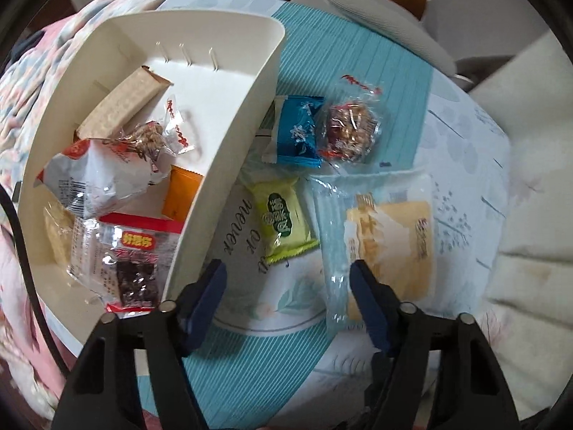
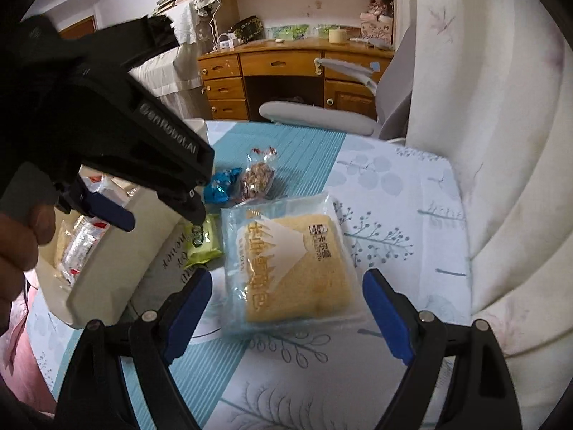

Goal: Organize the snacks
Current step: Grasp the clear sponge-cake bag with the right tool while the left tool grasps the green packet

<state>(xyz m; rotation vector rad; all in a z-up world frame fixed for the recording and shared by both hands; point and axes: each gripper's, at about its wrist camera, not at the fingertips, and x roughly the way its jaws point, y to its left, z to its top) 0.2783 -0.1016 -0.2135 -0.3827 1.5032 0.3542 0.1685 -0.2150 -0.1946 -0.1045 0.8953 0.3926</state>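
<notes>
A white bin (image 1: pixel 229 143) on the left holds several snack packets. On the cloth beside it lie a green packet (image 1: pixel 284 220), a blue packet (image 1: pixel 299 130), a clear nut packet (image 1: pixel 349 129) and a large bread packet (image 1: pixel 386 243). My left gripper (image 1: pixel 288 276) is open and empty, above the cloth between the bin and the bread packet. In the right wrist view the bread packet (image 2: pixel 286 261) lies ahead of my open, empty right gripper (image 2: pixel 288 281). The left gripper (image 2: pixel 161 211) hovers over the bin (image 2: pixel 118 268) and the green packet (image 2: pixel 206 245).
The snacks lie on a teal and white patterned cloth (image 2: pixel 394 215). A grey chair (image 2: pixel 322 118) and a wooden desk (image 2: pixel 286 71) stand behind. A white cushioned surface (image 2: pixel 501 179) rises on the right. A floral blanket (image 1: pixel 32 89) lies left of the bin.
</notes>
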